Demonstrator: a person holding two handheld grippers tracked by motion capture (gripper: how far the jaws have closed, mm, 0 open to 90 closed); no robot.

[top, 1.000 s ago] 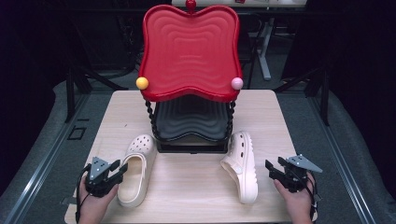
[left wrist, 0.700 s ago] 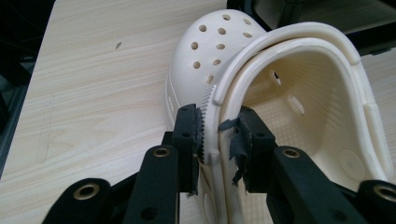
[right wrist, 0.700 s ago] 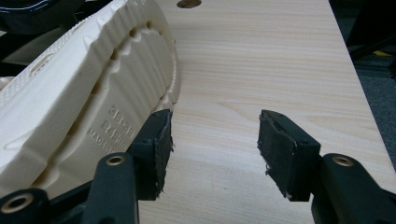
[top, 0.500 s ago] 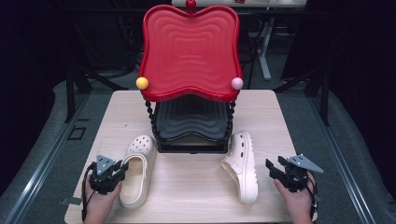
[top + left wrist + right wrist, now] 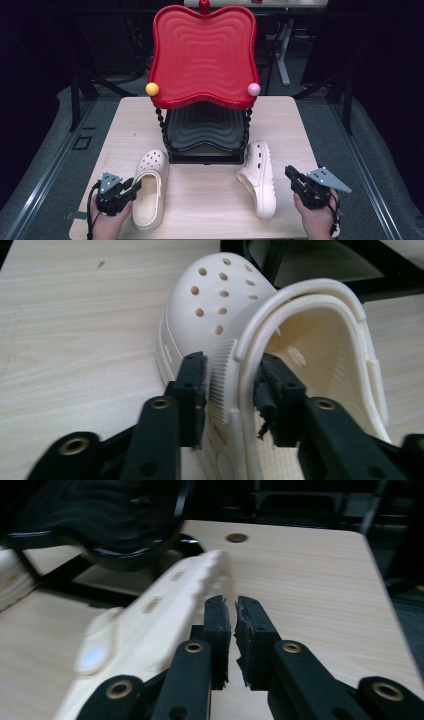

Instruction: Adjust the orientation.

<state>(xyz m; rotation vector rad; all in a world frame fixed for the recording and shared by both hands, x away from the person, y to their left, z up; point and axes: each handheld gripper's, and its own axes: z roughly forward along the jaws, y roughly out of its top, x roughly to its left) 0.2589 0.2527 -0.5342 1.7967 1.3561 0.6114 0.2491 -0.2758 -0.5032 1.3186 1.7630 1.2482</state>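
Grasp step: left gripper point(image 5: 230, 390) straddles the left clog's point(image 5: 147, 187) wall, jaws having just reopened, not yet clamped; right gripper point(image 5: 232, 642), just closed, empty beside the right clog point(image 5: 258, 177). Next: clamp, lift toward the rack point(image 5: 202, 135).

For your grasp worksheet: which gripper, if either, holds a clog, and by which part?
The left gripper straddles the left clog's side wall by the opening; whether it grips cannot be told. The right gripper holds nothing beside the right clog.

Two cream clogs on table: left clog point(image 5: 149, 187) upright, right clog point(image 5: 259, 179) tipped on side.
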